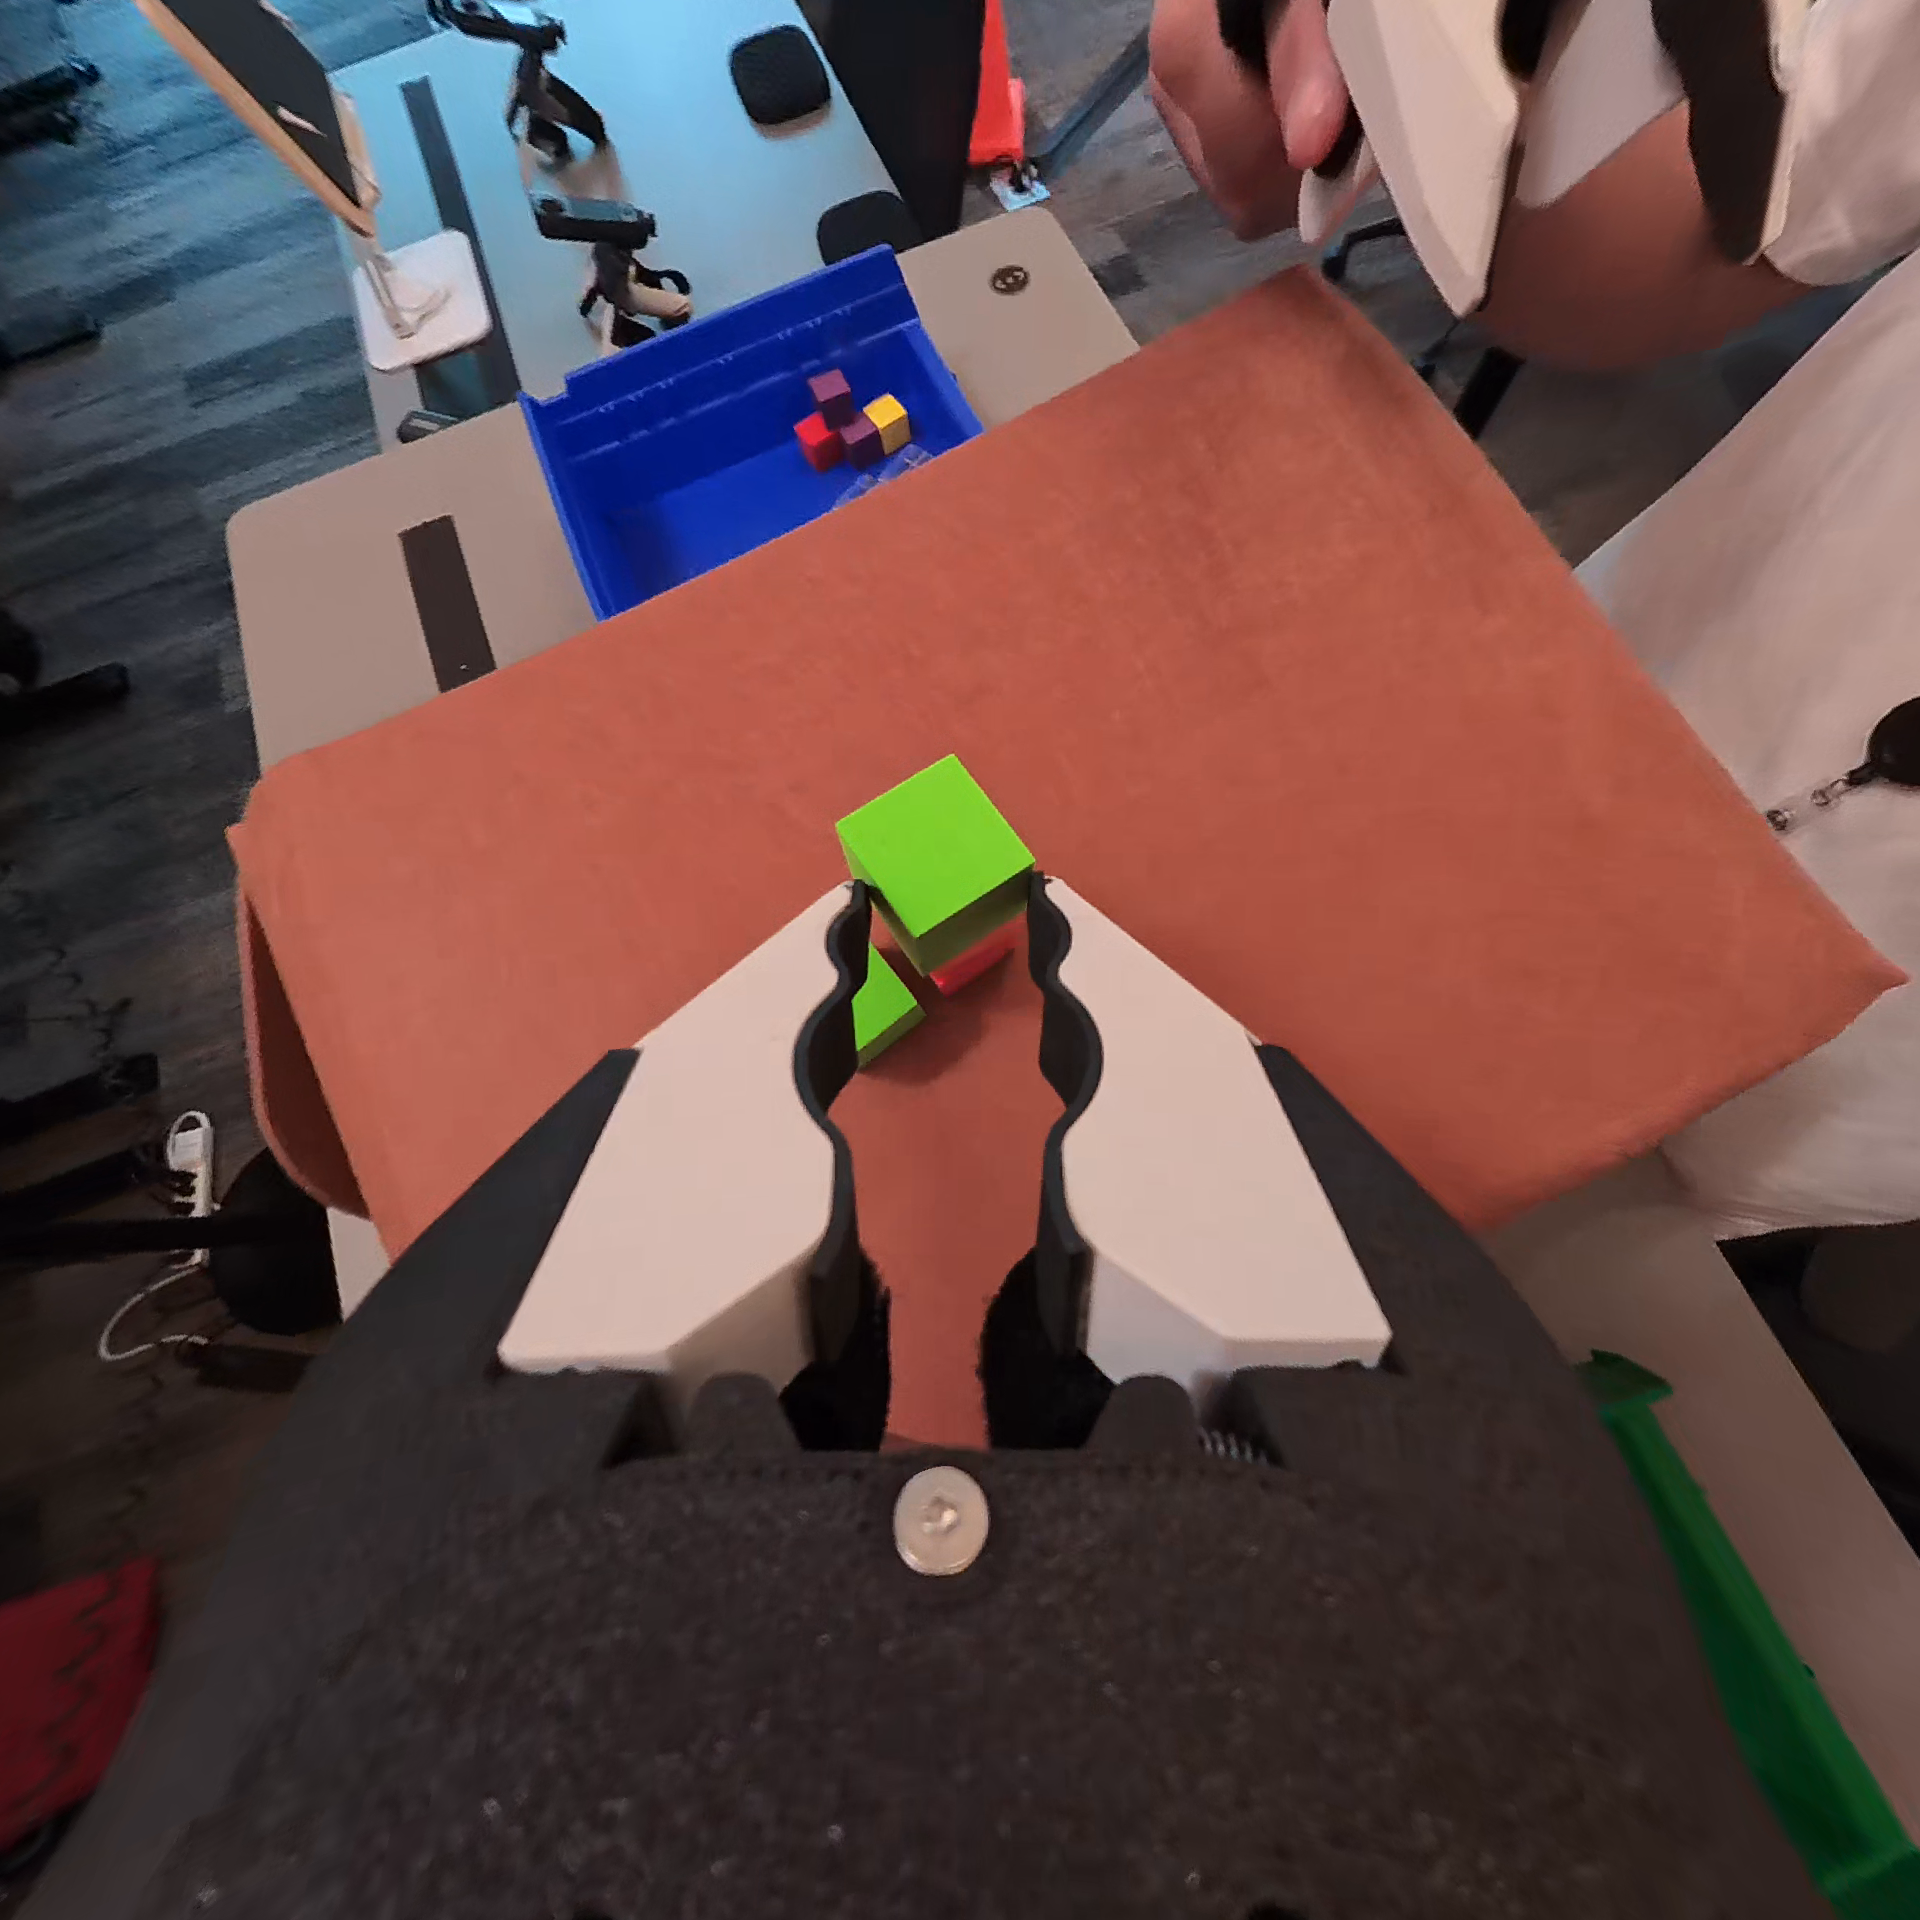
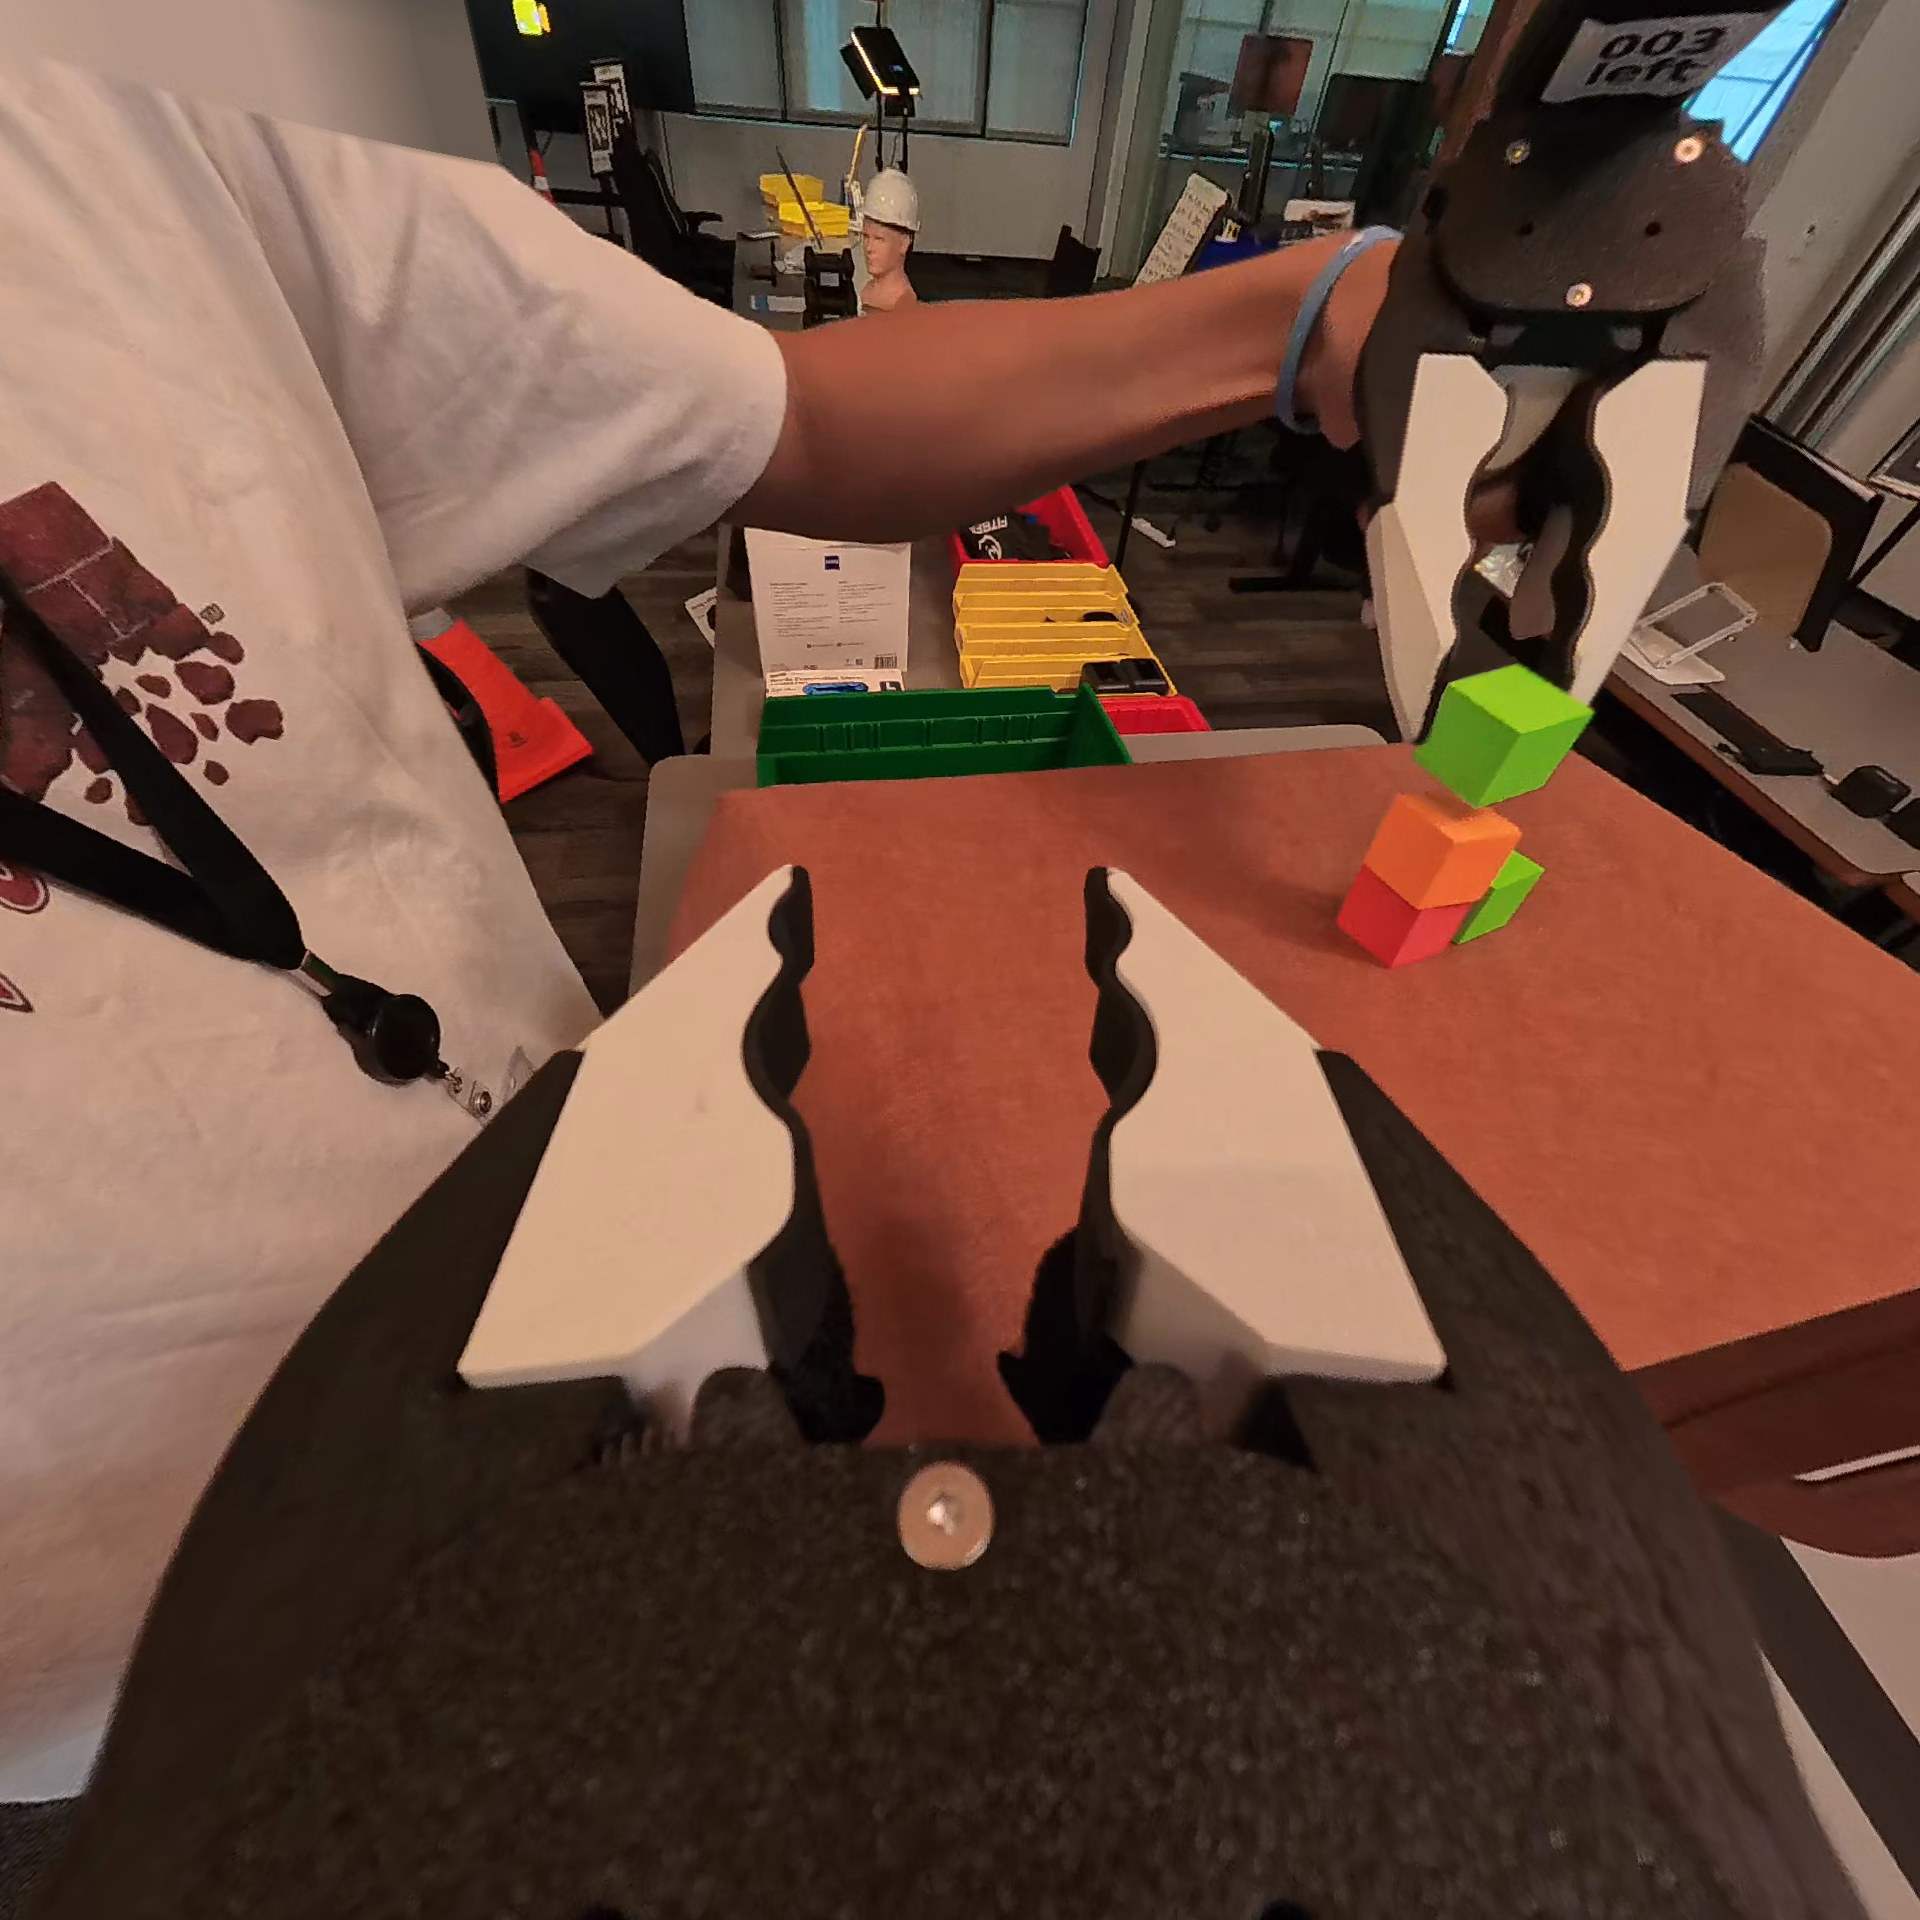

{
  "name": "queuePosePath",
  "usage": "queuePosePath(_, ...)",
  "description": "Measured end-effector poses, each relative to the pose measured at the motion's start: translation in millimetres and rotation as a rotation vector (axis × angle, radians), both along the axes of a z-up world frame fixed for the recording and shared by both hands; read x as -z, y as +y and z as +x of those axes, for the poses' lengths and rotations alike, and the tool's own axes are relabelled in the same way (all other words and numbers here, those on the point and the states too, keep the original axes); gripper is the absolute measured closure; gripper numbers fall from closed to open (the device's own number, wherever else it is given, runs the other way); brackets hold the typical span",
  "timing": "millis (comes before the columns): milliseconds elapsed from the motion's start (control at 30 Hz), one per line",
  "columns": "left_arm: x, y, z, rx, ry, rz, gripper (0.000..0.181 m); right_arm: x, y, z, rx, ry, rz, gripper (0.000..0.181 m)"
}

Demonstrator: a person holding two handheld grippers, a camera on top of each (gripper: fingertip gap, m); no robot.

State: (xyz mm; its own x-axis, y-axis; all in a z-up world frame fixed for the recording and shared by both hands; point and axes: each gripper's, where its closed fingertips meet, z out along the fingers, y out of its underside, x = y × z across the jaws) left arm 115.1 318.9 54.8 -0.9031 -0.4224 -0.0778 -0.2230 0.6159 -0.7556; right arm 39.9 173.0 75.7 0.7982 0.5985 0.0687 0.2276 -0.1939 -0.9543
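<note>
My left gripper (image 1: 945, 891) is shut on a bright green cube (image 1: 930, 857), pinched at the fingertips. The cube hangs tilted right over a small stack on the brown mat (image 1: 1247, 675). In the right wrist view the left gripper (image 2: 1507, 691) holds the green cube (image 2: 1501, 732) at the top of an orange cube (image 2: 1439, 847), which sits on a red cube (image 2: 1397, 920). I cannot tell if they touch. A second green cube (image 2: 1501, 899) lies beside the red one. My right gripper (image 2: 945, 883) is open and empty over the mat's near side.
A blue bin (image 1: 727, 457) with several small cubes (image 1: 852, 421) stands at the mat's far edge. A green bin (image 2: 935, 738) and a yellow bin (image 2: 1039, 623) stand beyond the mat. A person's white shirt (image 2: 260, 727) fills the left.
</note>
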Motion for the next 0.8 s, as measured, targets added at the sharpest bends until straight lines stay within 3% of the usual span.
queuePosePath(600, 13, -4, 1, 0.025, 0.091, -0.02, 0.15, 12, 0, 1, -0.004, 0.018, -0.035, 0.131)
queuePosePath(800, 11, -2, 0, 0.002, 0.097, -0.037, 0.14, 10, -3, 2, -0.008, 0.019, -0.03, 0.132)
